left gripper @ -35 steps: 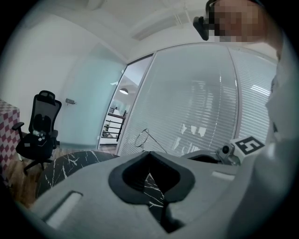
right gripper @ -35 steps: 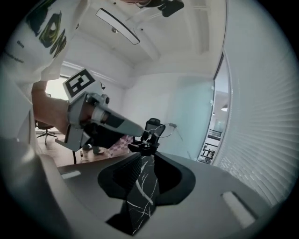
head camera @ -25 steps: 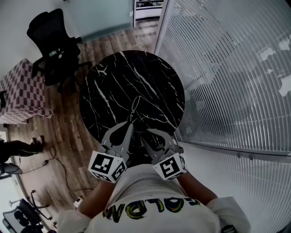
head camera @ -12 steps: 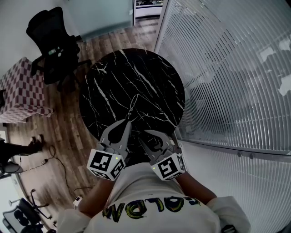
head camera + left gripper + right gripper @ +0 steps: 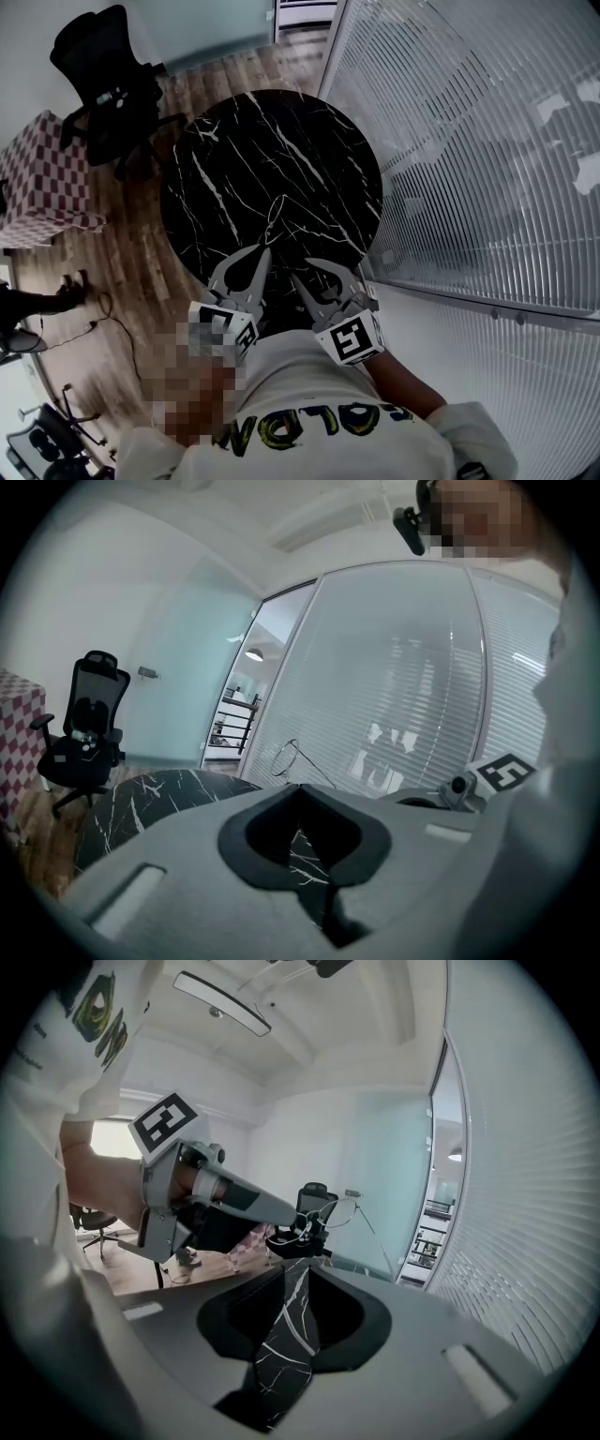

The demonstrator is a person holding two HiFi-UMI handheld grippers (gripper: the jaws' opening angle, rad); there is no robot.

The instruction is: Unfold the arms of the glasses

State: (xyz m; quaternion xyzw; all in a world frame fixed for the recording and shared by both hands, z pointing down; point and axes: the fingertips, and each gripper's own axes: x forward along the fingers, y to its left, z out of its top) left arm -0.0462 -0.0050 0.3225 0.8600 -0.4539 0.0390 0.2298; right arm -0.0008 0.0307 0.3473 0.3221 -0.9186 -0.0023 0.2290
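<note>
Looking down in the head view, the wire glasses [image 5: 275,217] sit on the black marble table [image 5: 234,159], just beyond the tip of the left gripper [image 5: 264,253]. The right gripper [image 5: 309,274] hovers beside it, near the table's edge. In the left gripper view the jaws are pressed together with nothing visibly between them. A round lens rises just past their tip, with one thin arm slanting away from it. In the right gripper view the jaws stand apart and empty, marble showing through the gap, and the frame lies ahead with one arm stretched out. The second arm I cannot make out, so the unfolding looks unfinished at best.
</note>
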